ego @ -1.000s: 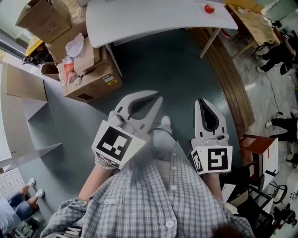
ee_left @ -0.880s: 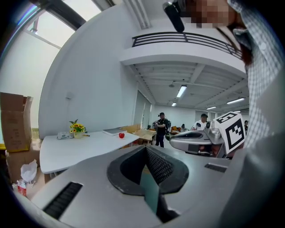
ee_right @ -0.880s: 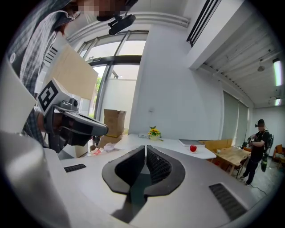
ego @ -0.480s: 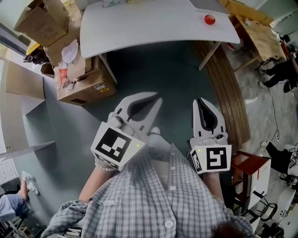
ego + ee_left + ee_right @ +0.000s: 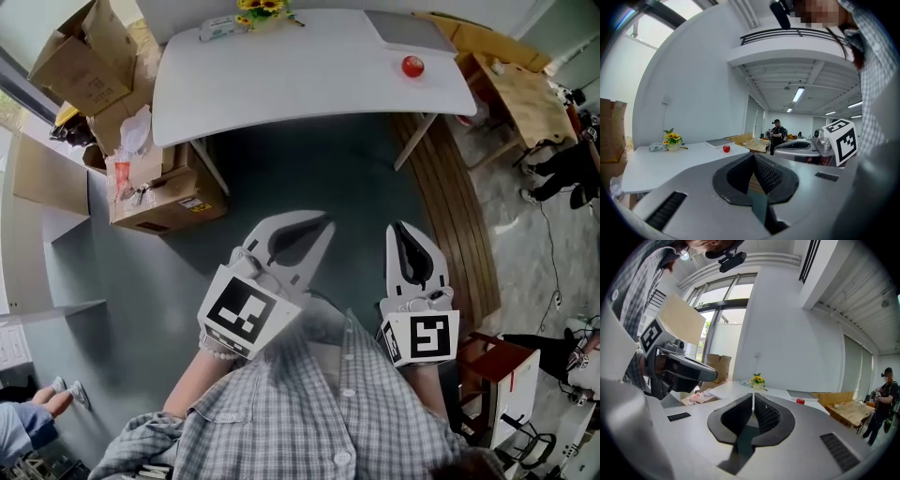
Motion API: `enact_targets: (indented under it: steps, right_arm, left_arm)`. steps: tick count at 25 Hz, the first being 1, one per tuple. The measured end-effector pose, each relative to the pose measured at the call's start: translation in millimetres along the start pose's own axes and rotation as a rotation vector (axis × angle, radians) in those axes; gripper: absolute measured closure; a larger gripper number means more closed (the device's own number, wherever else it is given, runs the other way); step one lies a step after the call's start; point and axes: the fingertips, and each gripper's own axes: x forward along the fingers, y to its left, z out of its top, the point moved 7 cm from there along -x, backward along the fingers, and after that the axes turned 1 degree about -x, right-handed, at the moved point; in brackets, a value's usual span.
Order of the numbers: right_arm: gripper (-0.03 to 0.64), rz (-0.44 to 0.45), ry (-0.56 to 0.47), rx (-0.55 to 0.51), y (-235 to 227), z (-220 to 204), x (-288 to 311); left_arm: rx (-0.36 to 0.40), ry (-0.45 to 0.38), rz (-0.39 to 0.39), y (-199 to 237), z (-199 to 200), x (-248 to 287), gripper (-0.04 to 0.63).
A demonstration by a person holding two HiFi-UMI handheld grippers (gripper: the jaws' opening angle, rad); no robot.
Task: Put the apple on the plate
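Nearer now is the white curved table (image 5: pixel 281 84) bearing the small red apple (image 5: pixel 412 66); left gripper (image 5: pixel 323 225) and right gripper (image 5: pixel 404 228) are both closed, empty.

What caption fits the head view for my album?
Left gripper and right gripper, both shut, face the white table holding a red apple.

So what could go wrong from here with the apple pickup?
The apple sits near the right end of the table: a nudge could roll it off. The left gripper and right gripper are both shut and empty; they'd likely bump it unless opened first.
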Motion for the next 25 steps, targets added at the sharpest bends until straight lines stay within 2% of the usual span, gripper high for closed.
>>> enact_targets:
  steps: [10, 15, 20, 25]
  right_arm:
    - [0.589, -0.031, 0.037, 0.025, -16, -12, 18]
    - [0.589, -0.076, 0.070, 0.024, -29, -14, 40]
    - [0.589, -0.136, 0.084, 0.030, -61, -10, 67]
    - [0.589, -0.206, 0.093, 0.032, -83, -4, 94]
  left_arm:
    - [-0.002, 0.020, -0.058, 19, -2, 38, 0.586]
    - [-0.020, 0.040, -0.124, 43, 2, 68, 0.586]
    - [-0.001, 0.032, -0.165, 67, 19, 110, 0.586]
    - [0.011, 0.046, -0.242, 90, 30, 148, 0.586]
